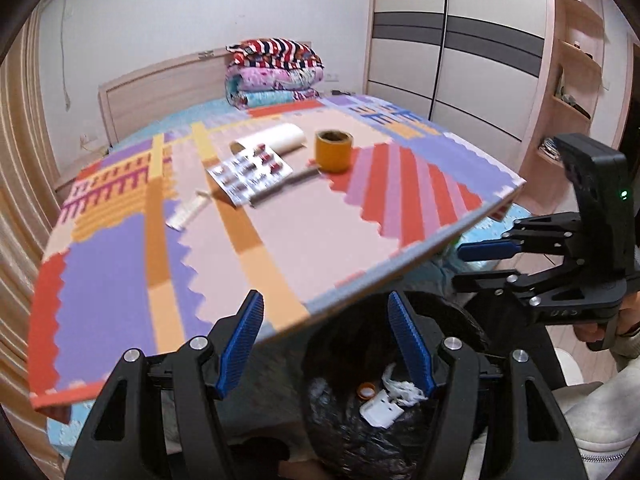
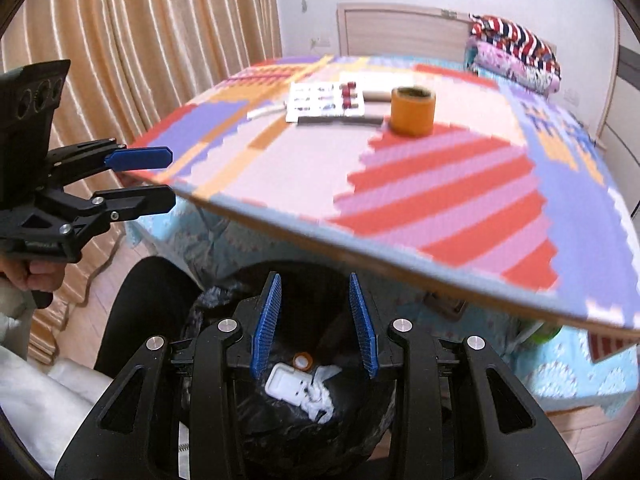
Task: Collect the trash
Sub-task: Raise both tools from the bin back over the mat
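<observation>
Tool [image 2: 316,326] over upright bin [image 2: 320,432]

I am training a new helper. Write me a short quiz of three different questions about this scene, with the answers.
1. True or false: the left gripper holds a piece of trash.
2. Which thing stands upright on the mat?
A. the orange tape roll
B. the pill blister sheet
C. the white paper roll
3. Fill in: the white plastic piece lies inside the ____.

Key: 1 false, both grippers (right gripper) are empty and open; 2 A; 3 trash bin with a black bag.
</observation>
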The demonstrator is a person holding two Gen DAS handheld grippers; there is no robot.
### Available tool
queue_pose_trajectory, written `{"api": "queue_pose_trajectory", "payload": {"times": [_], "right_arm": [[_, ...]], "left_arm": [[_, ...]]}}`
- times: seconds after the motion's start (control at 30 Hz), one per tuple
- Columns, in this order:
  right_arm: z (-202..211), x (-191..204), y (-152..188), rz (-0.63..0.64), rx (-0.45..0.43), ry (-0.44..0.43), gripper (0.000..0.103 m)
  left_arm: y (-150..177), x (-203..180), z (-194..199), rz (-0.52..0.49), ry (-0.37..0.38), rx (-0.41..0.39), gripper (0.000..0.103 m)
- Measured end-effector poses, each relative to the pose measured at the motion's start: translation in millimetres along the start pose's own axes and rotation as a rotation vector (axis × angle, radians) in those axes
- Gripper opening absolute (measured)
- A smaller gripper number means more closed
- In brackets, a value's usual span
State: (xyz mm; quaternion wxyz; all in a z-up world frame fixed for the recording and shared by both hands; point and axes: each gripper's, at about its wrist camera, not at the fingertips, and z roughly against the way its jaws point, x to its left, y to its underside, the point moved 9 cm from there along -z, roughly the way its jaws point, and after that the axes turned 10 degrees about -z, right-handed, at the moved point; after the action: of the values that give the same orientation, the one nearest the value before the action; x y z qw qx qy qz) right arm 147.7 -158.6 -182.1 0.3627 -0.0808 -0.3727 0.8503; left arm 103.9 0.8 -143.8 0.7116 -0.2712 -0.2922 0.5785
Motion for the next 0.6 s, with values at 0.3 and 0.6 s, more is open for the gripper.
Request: {"api": "queue_pose_trajectory", "payload": {"times": [0.3, 0.6], "right_arm": [[5, -8, -42, 0.02, -0.067, 0.029, 0.036], [-8, -18, -80, 0.028, -0.098, 0.056, 0.039]], "left_arm": [[-15, 33, -1, -0.009, -0.052, -0.015, 0.062], [-25, 69, -21, -0.01, -0.087, 0.0, 0.062]]}}
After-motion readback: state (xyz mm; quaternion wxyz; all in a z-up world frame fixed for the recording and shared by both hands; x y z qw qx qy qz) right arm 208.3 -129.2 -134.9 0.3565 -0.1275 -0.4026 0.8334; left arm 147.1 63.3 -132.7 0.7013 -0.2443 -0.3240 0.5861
